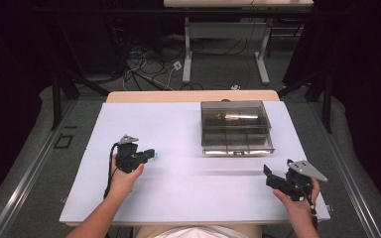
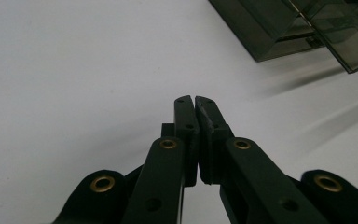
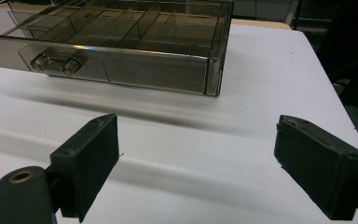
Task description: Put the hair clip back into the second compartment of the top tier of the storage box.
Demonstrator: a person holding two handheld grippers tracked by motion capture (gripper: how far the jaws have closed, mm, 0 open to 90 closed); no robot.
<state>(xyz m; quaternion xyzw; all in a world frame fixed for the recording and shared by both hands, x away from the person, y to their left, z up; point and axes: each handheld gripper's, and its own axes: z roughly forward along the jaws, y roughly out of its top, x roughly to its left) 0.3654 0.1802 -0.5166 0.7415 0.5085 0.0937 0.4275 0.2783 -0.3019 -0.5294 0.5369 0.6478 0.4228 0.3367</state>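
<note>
High view: my two claws wait below the smoky compartment box (image 1: 236, 128).
Left claw (image 1: 152, 155) pinched closed, empty; right claw (image 3: 198, 168) spread wide, likely lining up on the box latch (image 3: 56, 63).

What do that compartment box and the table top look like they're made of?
The compartment box looks like smoke-tinted clear plastic, glossy: the dividers show through its walls, and its front edge catches bright highlights. The table top is a white, matte sheet, likely laminate or painted board; it takes only soft shadows and no sharp reflections. A pale wood-look edge shows at its far side.
</note>
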